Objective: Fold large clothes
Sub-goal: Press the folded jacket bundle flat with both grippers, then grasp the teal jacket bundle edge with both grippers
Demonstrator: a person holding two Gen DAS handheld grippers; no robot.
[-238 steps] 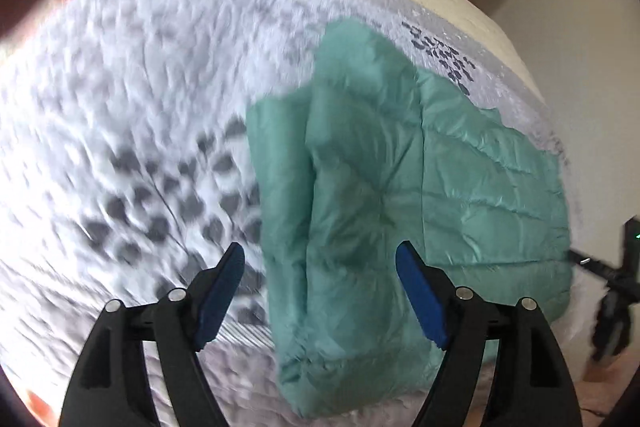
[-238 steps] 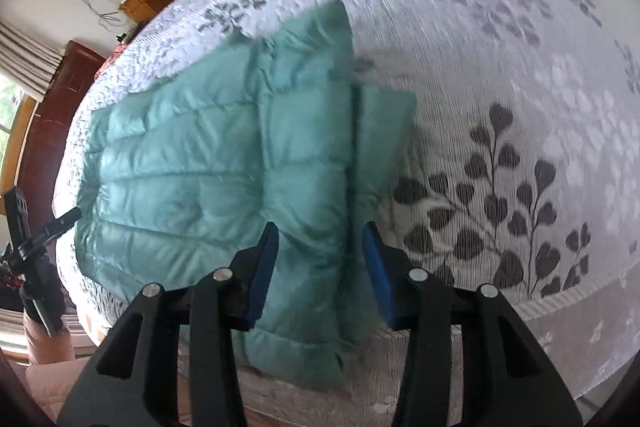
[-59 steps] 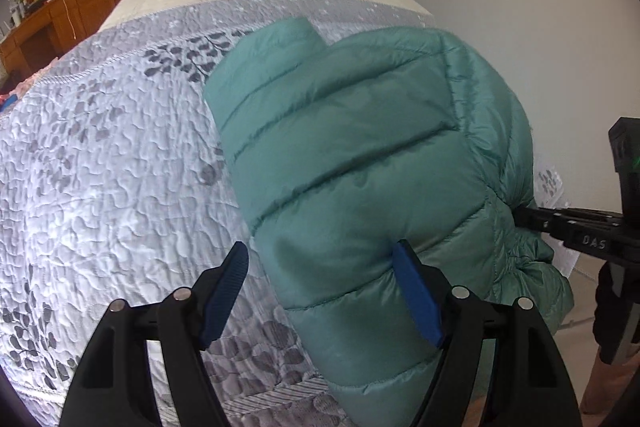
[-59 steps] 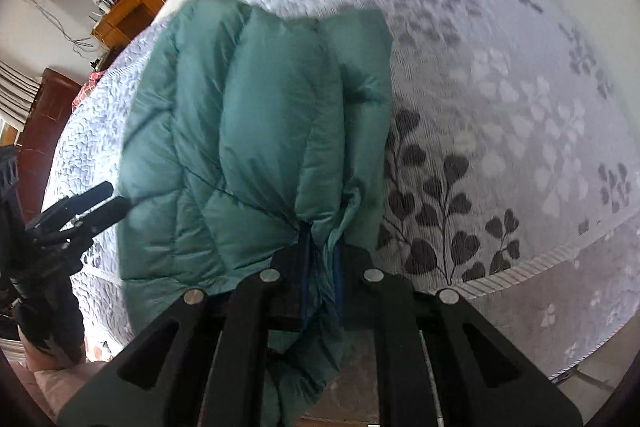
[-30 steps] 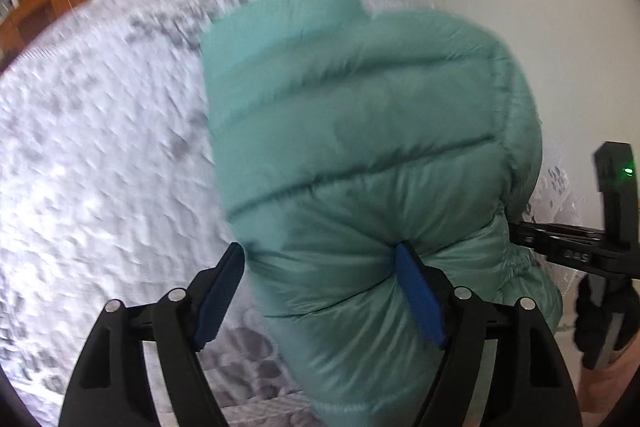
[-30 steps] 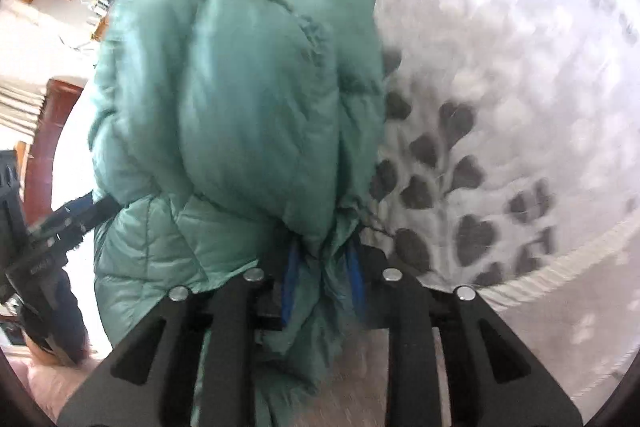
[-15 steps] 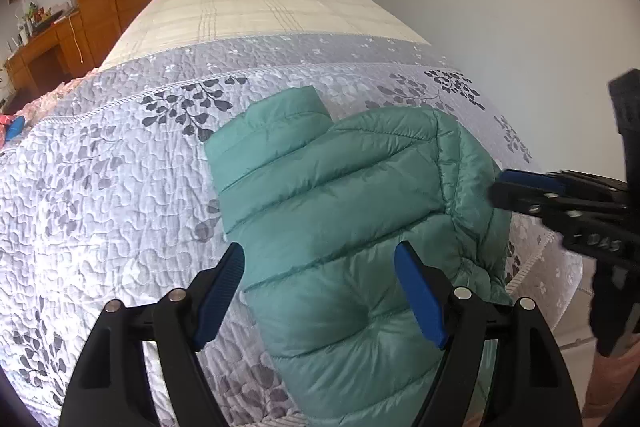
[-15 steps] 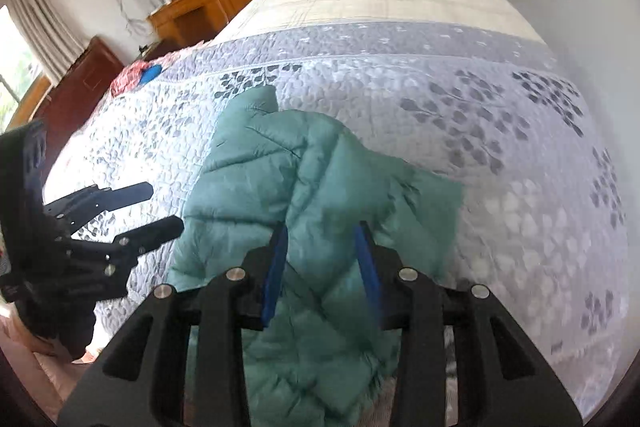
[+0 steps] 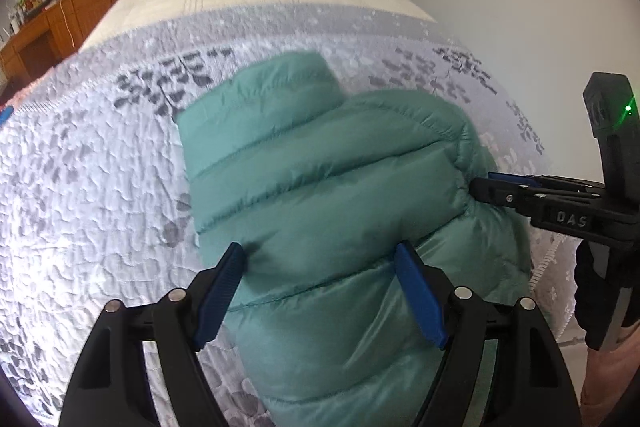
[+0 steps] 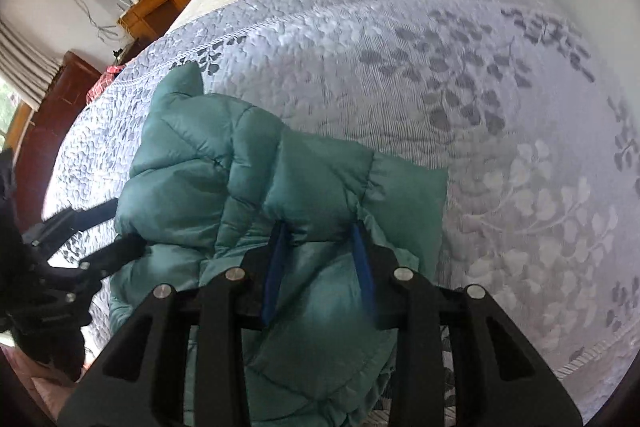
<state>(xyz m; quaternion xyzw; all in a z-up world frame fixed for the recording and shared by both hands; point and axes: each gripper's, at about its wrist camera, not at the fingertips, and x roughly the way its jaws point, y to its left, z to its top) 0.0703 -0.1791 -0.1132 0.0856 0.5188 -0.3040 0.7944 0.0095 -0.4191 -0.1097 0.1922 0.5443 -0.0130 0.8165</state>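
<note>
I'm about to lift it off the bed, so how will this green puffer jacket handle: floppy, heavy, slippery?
The puffer jacket probably flops: its folded layers already slump. Its puffy quilting suggests it's light for its bulk. The shiny shell looks slippery, so folds may slide apart.

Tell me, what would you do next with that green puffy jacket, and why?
Probably press the bundle flat. The jacket lies folded on the bedspread but puffs up high. The right gripper has fabric bunched between its fingers; whether it pinches is unclear. The left gripper hangs open above the near end, so it is free to push down.
</note>
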